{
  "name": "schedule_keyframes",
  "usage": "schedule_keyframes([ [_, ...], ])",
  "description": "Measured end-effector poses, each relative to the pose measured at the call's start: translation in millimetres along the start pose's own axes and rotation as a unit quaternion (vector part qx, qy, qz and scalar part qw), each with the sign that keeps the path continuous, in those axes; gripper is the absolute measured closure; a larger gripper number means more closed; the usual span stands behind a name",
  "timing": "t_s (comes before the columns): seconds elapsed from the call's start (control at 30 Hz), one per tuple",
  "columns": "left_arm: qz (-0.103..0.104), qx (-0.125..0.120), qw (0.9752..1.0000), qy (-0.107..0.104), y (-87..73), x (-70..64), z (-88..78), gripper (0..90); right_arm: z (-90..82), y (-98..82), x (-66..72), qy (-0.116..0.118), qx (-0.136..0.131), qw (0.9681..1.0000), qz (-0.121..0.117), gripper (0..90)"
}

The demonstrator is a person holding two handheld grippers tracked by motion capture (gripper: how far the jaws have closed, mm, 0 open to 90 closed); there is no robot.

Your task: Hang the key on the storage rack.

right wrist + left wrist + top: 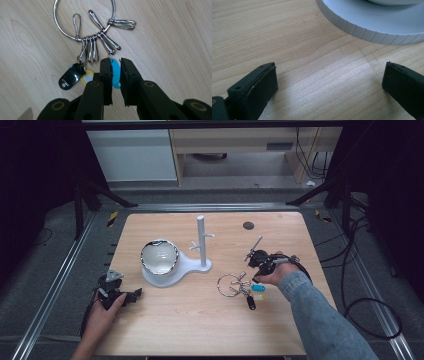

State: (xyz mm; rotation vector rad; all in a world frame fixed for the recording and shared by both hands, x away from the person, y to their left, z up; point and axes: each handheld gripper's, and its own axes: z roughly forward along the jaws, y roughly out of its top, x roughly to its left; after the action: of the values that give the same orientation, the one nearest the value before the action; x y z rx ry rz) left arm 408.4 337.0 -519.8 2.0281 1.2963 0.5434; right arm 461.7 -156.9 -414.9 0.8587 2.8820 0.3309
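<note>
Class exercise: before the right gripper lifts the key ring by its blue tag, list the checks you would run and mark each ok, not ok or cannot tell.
1. Blue tag between the right gripper jaws: ok.
2. Pads pressing firmly on tag: cannot tell.
3. Tag clipped to the key ring: ok.
4. Black tag and yellow tag outside the jaws: ok.
5. Left gripper open, resting away from the ring: ok.
6. White stand upright: ok.

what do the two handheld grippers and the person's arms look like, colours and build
Both are black. The left gripper carries a grey three-cornered plate on top and has flat, blocky black jaws with a small screw hole. The right gripper has black jaws on arms with brass-coloured pivot rings; thin metal rods stick up from its body and a black cable trails off. The right arm wears a blue denim sleeve.
</note>
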Motion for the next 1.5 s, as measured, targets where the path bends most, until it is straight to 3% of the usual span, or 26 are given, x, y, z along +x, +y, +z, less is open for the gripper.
schedule_keyframes([
  [0.27, 0.0, 0.0, 1.0, 0.0, 0.0, 0.0, 0.0, 0.0, 12.3, 13.0, 5.9, 0.011, 0.024, 0.9994, -0.021, 86.5],
  [0.73, 0.001, 0.0, 1.0, 0.0, 0.0, 0.1, 0.0, 0.0, 34.6, 15.1, 12.1, 0.03, 0.05, 0.9977, -0.035, 82.8],
  [1.5, 0.001, 0.0, 1.0, 0.0, 0.0, 0.1, 0.0, 0.0, 49.3, 18.6, 13.5, 0.023, 0.071, 0.9962, -0.046, 81.5],
])
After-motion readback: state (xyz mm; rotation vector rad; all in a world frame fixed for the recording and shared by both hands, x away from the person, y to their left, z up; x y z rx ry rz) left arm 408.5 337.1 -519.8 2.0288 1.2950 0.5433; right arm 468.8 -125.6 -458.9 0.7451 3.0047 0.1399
